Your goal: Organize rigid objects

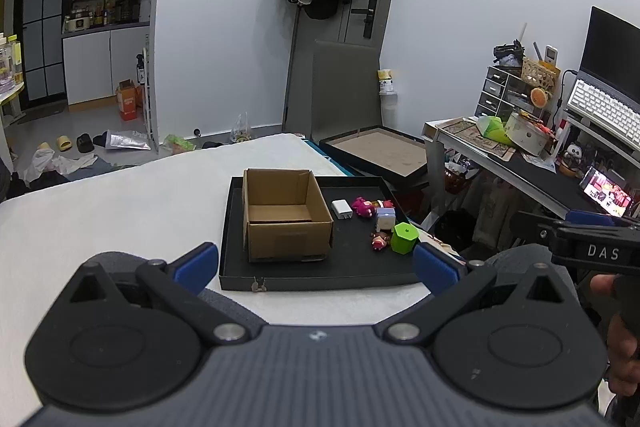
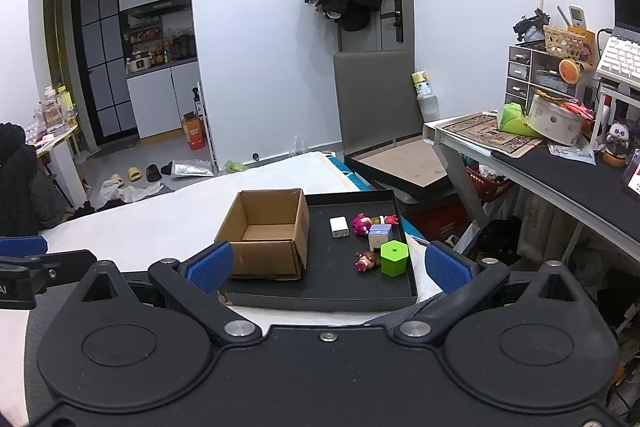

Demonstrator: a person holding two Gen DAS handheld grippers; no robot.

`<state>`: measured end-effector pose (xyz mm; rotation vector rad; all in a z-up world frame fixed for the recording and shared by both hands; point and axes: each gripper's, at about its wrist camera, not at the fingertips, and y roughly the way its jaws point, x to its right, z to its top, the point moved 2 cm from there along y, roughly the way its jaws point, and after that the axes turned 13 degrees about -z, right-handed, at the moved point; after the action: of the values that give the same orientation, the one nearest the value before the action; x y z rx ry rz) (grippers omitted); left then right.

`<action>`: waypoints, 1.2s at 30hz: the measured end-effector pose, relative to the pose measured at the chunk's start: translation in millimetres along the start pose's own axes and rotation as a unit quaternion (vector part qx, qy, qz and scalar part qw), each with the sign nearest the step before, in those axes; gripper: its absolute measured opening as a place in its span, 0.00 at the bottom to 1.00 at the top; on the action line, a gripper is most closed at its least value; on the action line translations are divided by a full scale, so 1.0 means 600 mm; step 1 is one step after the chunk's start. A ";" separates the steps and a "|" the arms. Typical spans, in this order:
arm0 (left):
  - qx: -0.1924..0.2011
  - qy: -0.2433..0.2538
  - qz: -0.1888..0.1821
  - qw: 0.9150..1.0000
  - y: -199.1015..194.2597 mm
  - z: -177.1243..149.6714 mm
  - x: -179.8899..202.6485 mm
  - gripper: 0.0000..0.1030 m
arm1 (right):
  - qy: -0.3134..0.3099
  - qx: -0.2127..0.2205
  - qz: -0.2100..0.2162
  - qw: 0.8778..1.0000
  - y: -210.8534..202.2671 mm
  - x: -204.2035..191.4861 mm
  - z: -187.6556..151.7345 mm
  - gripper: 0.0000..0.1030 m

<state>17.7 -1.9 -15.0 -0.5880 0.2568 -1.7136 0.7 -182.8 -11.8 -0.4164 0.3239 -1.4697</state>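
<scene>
A white bed (image 2: 168,215) carries a black tray (image 2: 320,297). On the tray's left part stands an open box (image 2: 266,251), nothing visible inside. To its right on the tray floor lie small things: a green block (image 2: 394,258), a lilac cube (image 2: 379,235), a white charger (image 2: 339,227), a pink toy (image 2: 362,223) and a small figure (image 2: 366,261). The left gripper (image 1: 316,265) and the right gripper (image 2: 328,267) hover near the tray's front edge, fingers wide apart, holding nothing.

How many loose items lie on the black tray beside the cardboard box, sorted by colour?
White charger: 1
Pink/red figures: 3
Lilac-white cube: 1
Green hexagonal container: 1
Total: 6, all on the black tray; the cardboard box looks empty.
</scene>
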 end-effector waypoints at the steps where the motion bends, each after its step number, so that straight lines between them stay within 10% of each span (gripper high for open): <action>1: 0.000 0.000 -0.001 1.000 0.000 0.000 0.000 1.00 | 0.001 0.001 -0.001 1.000 0.000 0.001 0.000 1.00; 36: -0.001 0.006 -0.002 1.000 -0.011 -0.003 0.005 1.00 | -0.005 0.007 0.011 1.000 -0.004 0.001 -0.003 1.00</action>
<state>11.2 -3.6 -12.5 -0.5800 0.2665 -1.7215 -2.0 -183.6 -12.3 -0.4087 0.3088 -1.4476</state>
